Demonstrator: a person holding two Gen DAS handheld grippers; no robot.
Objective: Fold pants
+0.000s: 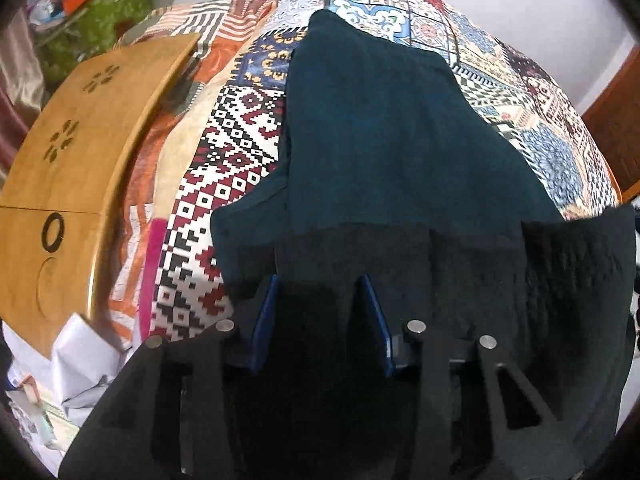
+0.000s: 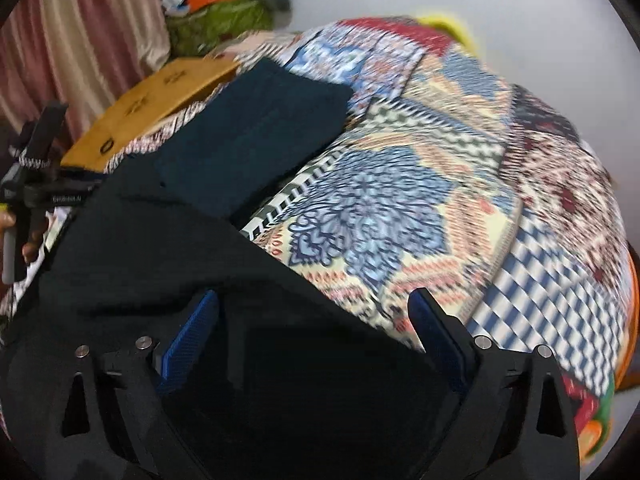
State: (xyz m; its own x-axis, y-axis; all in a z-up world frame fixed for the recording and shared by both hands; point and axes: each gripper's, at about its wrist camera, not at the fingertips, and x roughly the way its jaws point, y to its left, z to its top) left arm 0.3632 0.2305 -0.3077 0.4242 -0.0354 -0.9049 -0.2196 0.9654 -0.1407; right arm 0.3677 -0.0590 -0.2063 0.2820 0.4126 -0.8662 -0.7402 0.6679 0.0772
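Dark teal pants (image 1: pixel 384 136) lie lengthwise on a patterned bedspread (image 1: pixel 240 152), legs stretching away from me. My left gripper (image 1: pixel 320 284) is shut on the pants' near dark edge, with cloth bunched between its blue pads (image 1: pixel 266 312). In the right wrist view the pants (image 2: pixel 248 136) run up to the left. My right gripper (image 2: pixel 314 304) has its jaws spread wide; a dark fold of the pants drapes over the left pad (image 2: pixel 196 328) and fills the gap. The right pad (image 2: pixel 432 320) is bare. The left gripper's handle (image 2: pixel 32 184) shows at the left edge.
A wooden lap table (image 1: pixel 68 168) lies on the bed's left side, also seen in the right wrist view (image 2: pixel 160 92). White paper and clutter (image 1: pixel 76 364) sit at lower left. A green bag with an orange box (image 1: pixel 104 12) stands by the far wall. Curtains (image 2: pixel 80 40) hang left.
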